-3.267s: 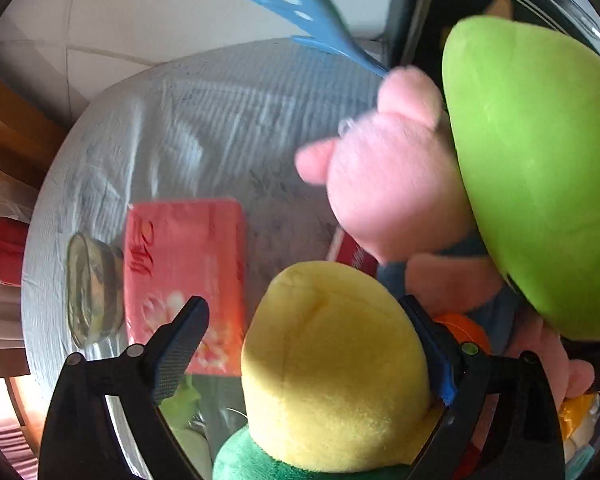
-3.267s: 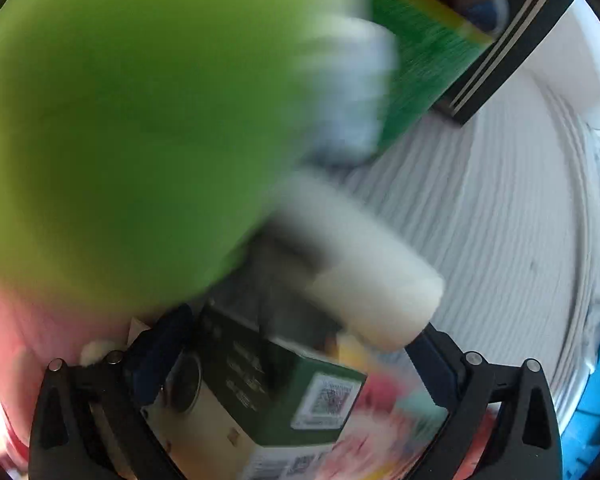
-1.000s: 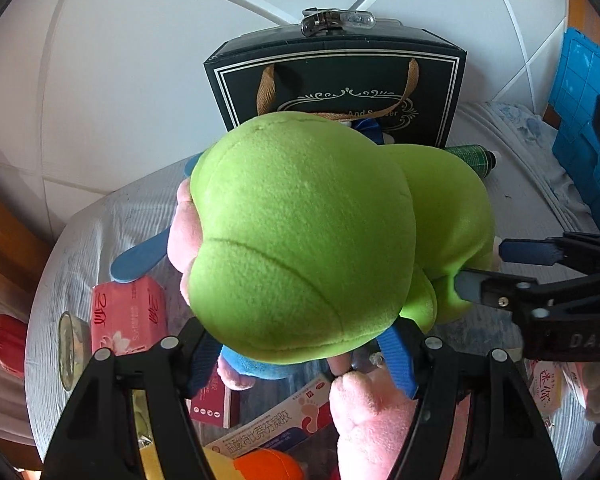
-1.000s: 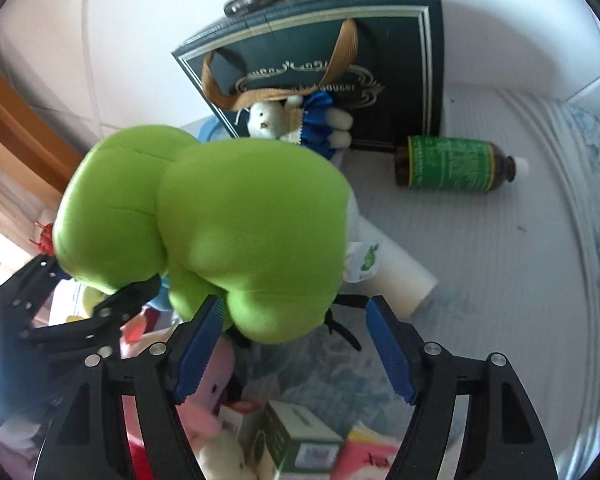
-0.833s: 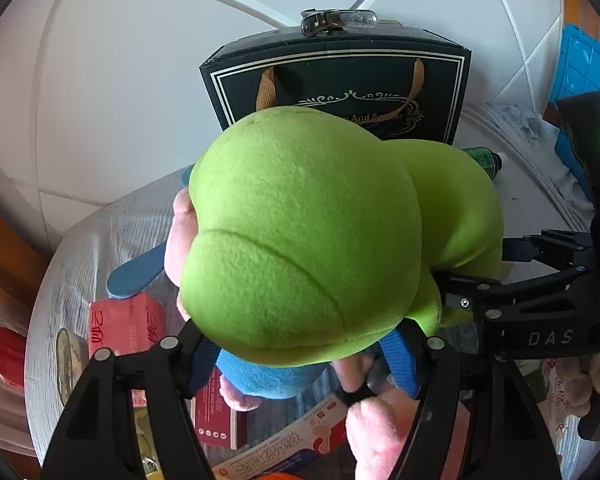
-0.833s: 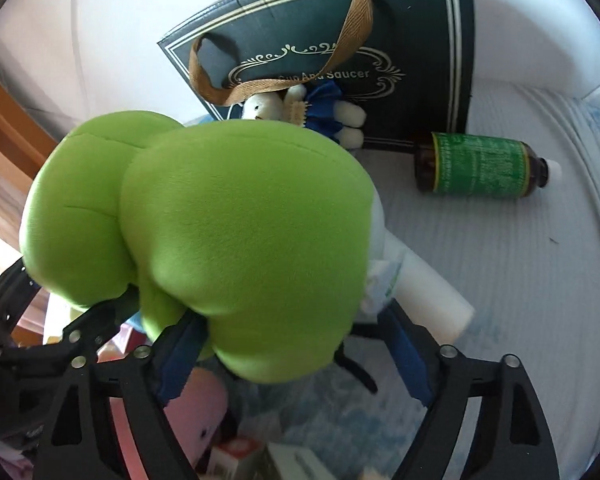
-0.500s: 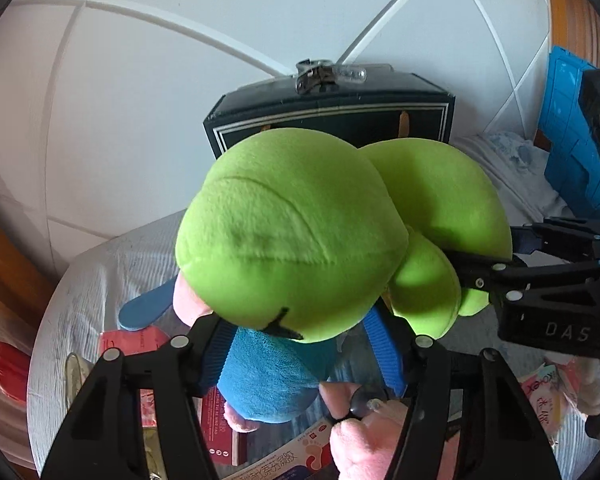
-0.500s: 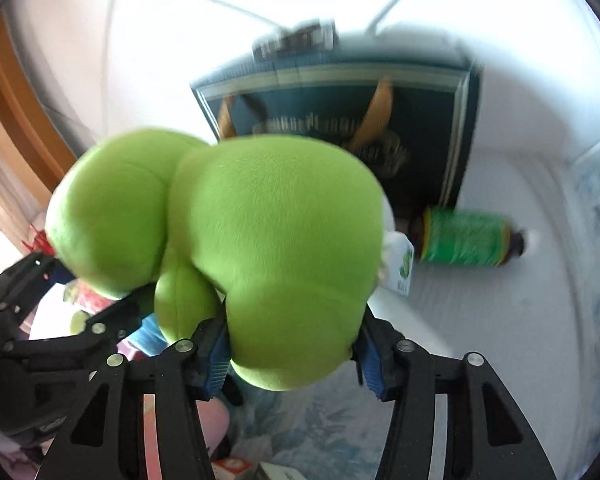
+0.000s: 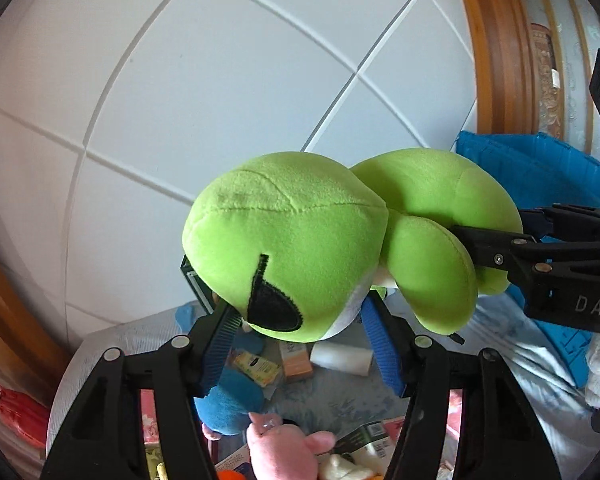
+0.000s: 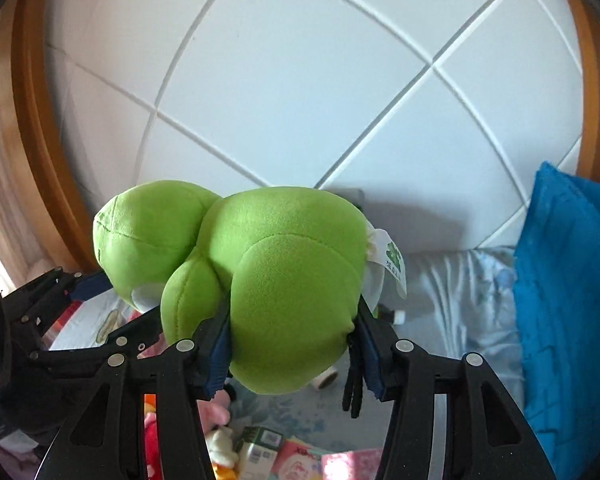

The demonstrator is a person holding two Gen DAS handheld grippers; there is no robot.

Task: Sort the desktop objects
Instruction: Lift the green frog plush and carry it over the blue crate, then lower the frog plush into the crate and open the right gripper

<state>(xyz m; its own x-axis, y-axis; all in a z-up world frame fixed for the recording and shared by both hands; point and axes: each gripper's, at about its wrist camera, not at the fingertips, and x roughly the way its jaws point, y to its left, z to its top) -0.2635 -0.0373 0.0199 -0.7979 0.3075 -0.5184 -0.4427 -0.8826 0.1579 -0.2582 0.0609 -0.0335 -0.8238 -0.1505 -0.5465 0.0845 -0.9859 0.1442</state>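
Observation:
A big green plush frog point(image 9: 300, 248) hangs in the air between both grippers, well above the table. My left gripper point(image 9: 300, 340) is shut on its head, near the black eye patch. My right gripper point(image 10: 292, 348) is shut on its rear body point(image 10: 292, 280), and it shows from the side in the left wrist view point(image 9: 540, 256). The frog's white tag point(image 10: 392, 264) sticks out to the right. The frog hides most of the dark gift bag behind it.
Below on the cloth-covered table point(image 9: 340, 404) lie a pink plush toy point(image 9: 276, 448), a blue plush point(image 9: 228, 396), small boxes point(image 9: 296, 360) and a white roll point(image 9: 340, 356). A blue crate point(image 9: 540, 176) stands at the right. A white tiled wall point(image 10: 300, 80) is behind.
Both grippers have lifted the green frog higher off the table and tilted upward; the wall now fills the views, the gift bag is mostly hidden.

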